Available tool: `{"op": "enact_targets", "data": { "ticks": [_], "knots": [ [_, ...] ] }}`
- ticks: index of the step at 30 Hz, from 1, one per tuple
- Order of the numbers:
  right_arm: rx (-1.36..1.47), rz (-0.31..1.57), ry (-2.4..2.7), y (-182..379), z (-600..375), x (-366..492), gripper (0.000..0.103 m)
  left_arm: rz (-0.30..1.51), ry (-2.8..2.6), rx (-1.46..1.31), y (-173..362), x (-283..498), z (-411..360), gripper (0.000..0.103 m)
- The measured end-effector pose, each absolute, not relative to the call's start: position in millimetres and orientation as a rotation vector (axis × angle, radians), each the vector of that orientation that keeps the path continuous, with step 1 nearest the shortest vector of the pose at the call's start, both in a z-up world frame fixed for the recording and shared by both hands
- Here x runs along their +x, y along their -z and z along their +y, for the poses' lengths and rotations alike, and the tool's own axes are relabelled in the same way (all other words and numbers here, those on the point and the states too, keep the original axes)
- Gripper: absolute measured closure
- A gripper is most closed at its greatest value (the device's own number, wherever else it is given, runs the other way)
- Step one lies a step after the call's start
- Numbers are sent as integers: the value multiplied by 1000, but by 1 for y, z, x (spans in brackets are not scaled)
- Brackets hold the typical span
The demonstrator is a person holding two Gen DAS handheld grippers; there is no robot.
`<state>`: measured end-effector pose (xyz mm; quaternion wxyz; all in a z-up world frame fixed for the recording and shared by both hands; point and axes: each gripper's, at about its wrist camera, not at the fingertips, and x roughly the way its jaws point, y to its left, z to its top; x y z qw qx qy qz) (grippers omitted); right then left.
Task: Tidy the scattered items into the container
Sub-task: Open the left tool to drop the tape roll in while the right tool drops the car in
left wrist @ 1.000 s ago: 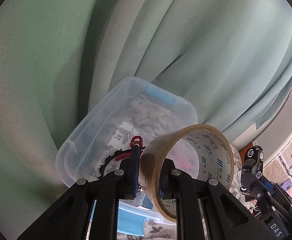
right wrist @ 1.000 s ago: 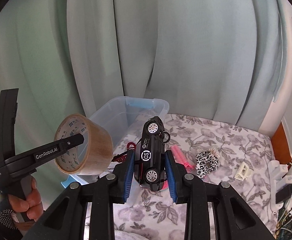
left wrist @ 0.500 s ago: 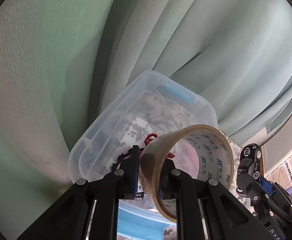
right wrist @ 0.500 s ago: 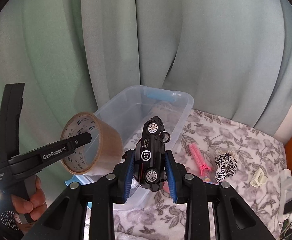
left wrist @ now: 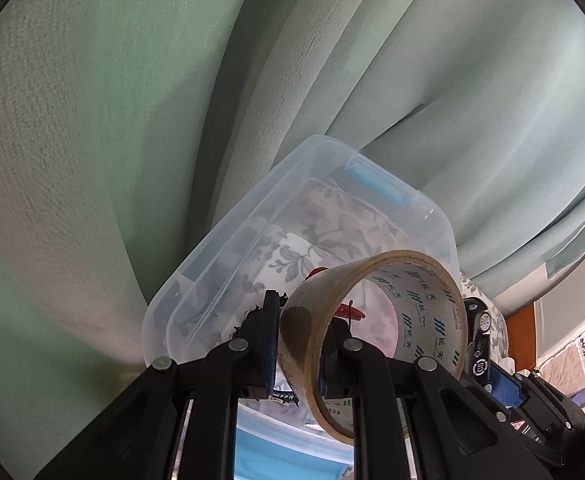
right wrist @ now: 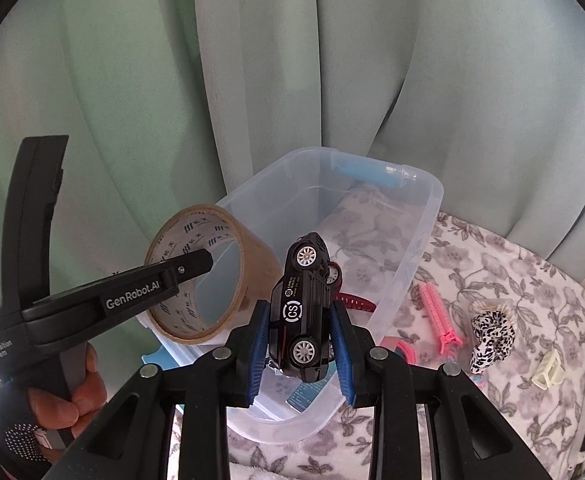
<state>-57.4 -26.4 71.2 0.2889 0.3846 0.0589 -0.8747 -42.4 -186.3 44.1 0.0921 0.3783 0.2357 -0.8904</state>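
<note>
right gripper (right wrist: 300,344): nearest to us in the right wrist view, blue pads clamped on the sides of the black toy car (right wrist: 306,308), which sits nose-up between them, over the near end of the bin.
left gripper (left wrist: 302,340): we see it pinching the wall of the brown tape roll (left wrist: 372,328), one finger outside the ring, one inside; roll held on edge, hole facing sideways.
left hand (right wrist: 52,396): we see a gloved hand on the handle at lower left in the right wrist view; tape roll hangs just beside the bin's left rim.
container (right wrist: 420,264): clear plastic bin with blue handle clip at the far end, standing on the floral cloth (right wrist: 512,280). Inside we make out a red item (right wrist: 354,302) and something dark; cannot tell what.
loose items: right of the bin on the cloth lie a pink hair roller (right wrist: 438,312), a leopard-print scrunchie (right wrist: 490,336), a cream clip (right wrist: 548,368).
backdrop: pale green curtain (right wrist: 332,80) behind the bin.
</note>
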Motion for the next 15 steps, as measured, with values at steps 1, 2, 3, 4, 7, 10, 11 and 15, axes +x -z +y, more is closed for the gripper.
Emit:
{"op": "enact_targets", "data": {
  "ticks": [1, 2, 3, 4, 7, 10, 11, 15],
  "knots": [
    [1038, 160, 2326, -68, -29, -60, 71, 695, 2640, 1124, -44, -43, -186, 88],
    [1047, 166, 2324, -65, -30, -61, 71, 694, 2638, 1125, -43, -44, -187, 88],
    [1053, 170, 2320, -63, -31, -62, 71, 696, 2636, 1127, -42, -45, -187, 88],
    [1058, 173, 2316, -61, -32, -64, 71, 698, 2635, 1130, -42, -45, -188, 88],
    [1077, 206, 2315, -55, -34, -64, 70, 684, 2626, 1143, -40, -47, -186, 82],
    [1104, 204, 2310, -48, -34, -69, 70, 694, 2626, 1160, -38, -48, -185, 76],
    [1110, 206, 2309, -46, -33, -70, 70, 707, 2627, 1163, -38, -48, -185, 70],
    [1102, 216, 2297, -47, -32, -68, 66, 718, 2644, 1178, -39, -49, -182, 60]
  ]
}}
